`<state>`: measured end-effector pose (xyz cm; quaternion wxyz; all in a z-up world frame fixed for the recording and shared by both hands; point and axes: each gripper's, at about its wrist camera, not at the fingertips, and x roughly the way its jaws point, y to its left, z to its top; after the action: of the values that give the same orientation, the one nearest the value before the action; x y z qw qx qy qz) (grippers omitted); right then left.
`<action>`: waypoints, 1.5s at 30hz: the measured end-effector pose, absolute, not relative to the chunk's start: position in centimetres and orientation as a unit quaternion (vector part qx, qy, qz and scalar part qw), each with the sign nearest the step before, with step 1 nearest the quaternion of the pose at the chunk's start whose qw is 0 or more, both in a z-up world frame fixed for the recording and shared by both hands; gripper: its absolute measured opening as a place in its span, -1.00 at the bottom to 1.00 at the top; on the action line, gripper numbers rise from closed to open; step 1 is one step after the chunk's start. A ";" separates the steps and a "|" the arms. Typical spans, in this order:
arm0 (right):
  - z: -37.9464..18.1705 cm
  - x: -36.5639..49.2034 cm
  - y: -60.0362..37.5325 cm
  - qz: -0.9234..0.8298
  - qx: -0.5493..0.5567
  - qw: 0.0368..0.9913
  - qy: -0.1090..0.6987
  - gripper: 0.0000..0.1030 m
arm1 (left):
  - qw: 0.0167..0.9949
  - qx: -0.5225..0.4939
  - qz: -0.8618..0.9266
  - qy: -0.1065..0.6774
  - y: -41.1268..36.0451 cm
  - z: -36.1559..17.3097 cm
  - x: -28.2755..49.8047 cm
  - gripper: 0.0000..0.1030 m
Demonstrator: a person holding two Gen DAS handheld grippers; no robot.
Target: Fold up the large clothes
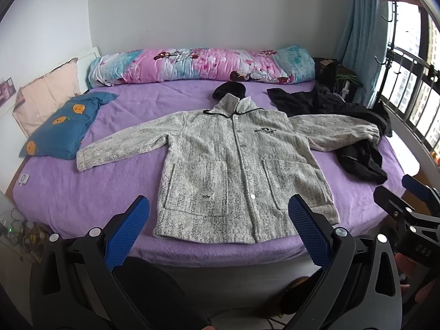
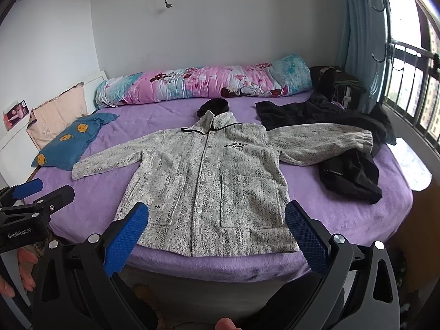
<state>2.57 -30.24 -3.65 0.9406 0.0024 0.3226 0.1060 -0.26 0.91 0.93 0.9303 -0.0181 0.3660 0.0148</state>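
Note:
A large grey knit jacket (image 1: 236, 165) (image 2: 209, 181) lies face up and spread flat on the purple bed sheet (image 1: 82, 203) (image 2: 343, 217), buttoned, both sleeves stretched out to the sides, hem toward me. My left gripper (image 1: 218, 211) hangs open in front of the hem, holding nothing. My right gripper (image 2: 217, 217) is open too, level with the hem and off the fabric. In the left wrist view the right gripper (image 1: 404, 192) shows at the right edge; in the right wrist view the left gripper (image 2: 41, 189) shows at the left edge.
Black clothes (image 1: 357, 154) (image 2: 349, 176) lie heaped under and beside the jacket's right sleeve. A blue pillow (image 1: 63, 129), a pink pillow (image 1: 46, 99) and a rolled floral quilt (image 1: 200, 66) line the left and far sides. A barred window (image 1: 407, 88) stands right.

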 end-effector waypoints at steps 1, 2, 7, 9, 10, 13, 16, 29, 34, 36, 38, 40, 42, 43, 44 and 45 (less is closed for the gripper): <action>-3.6 2.6 -30.2 0.107 0.003 0.940 0.323 0.89 | 0.930 -0.017 0.015 0.367 0.9 0.9 -0.2 0.89; -3.6 2.6 -30.2 0.107 0.002 0.941 0.323 0.89 | 0.930 -0.017 0.015 0.367 0.9 0.9 -0.3 0.89; -3.8 2.6 -30.1 0.111 0.002 0.939 0.325 0.89 | 0.932 -0.014 0.017 0.363 0.8 1.0 -0.4 0.89; -3.8 2.5 -30.1 0.111 0.001 0.940 0.324 0.89 | 0.931 -0.013 0.018 0.364 0.8 0.9 -0.3 0.89; -3.8 2.4 -30.1 0.111 0.001 0.940 0.322 0.89 | 0.931 -0.014 0.018 0.365 0.8 0.8 -0.3 0.89; -3.7 2.4 -30.0 0.111 0.000 0.940 0.321 0.89 | 0.930 -0.014 0.019 0.366 0.9 0.8 -0.3 0.89; -3.8 2.4 -30.1 0.112 0.001 0.940 0.322 0.89 | 0.930 -0.014 0.019 0.366 0.9 0.7 -0.4 0.89; -3.6 2.3 -29.9 0.114 0.001 0.940 0.322 0.89 | 0.931 -0.009 0.021 0.364 0.9 1.1 -0.3 0.89; -3.7 2.3 -29.8 0.115 0.001 0.939 0.324 0.89 | 0.932 -0.005 0.023 0.362 0.9 1.2 -0.3 0.89; -3.7 2.3 -29.8 0.116 0.001 0.939 0.322 0.89 | 0.932 -0.005 0.024 0.361 0.9 1.2 -0.4 0.89; -3.7 2.3 -29.8 0.116 0.001 0.939 0.323 0.89 | 0.931 -0.008 0.019 0.365 0.9 1.1 -0.3 0.89; -3.7 2.4 -29.9 0.114 -0.001 0.939 0.323 0.89 | 0.930 -0.008 0.020 0.368 1.0 1.0 -0.3 0.89; -3.7 2.4 -29.9 0.116 0.000 0.939 0.323 0.89 | 0.929 -0.009 0.019 0.368 1.0 1.1 -0.3 0.89; -3.7 2.4 -29.9 0.115 -0.001 0.940 0.322 0.89 | 0.930 -0.007 0.021 0.367 1.0 1.1 -0.3 0.89; -3.7 2.4 -29.9 0.116 -0.001 0.940 0.322 0.89 | 0.931 -0.005 0.021 0.365 1.0 1.1 -0.3 0.89; -3.7 2.4 -29.9 0.116 0.000 0.939 0.323 0.89 | 0.931 -0.005 0.021 0.365 1.0 1.2 -0.3 0.89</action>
<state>2.41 -29.94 -3.73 0.9392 0.0001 0.3231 0.1159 -0.26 1.00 1.16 0.9306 -0.0048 0.3654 0.0210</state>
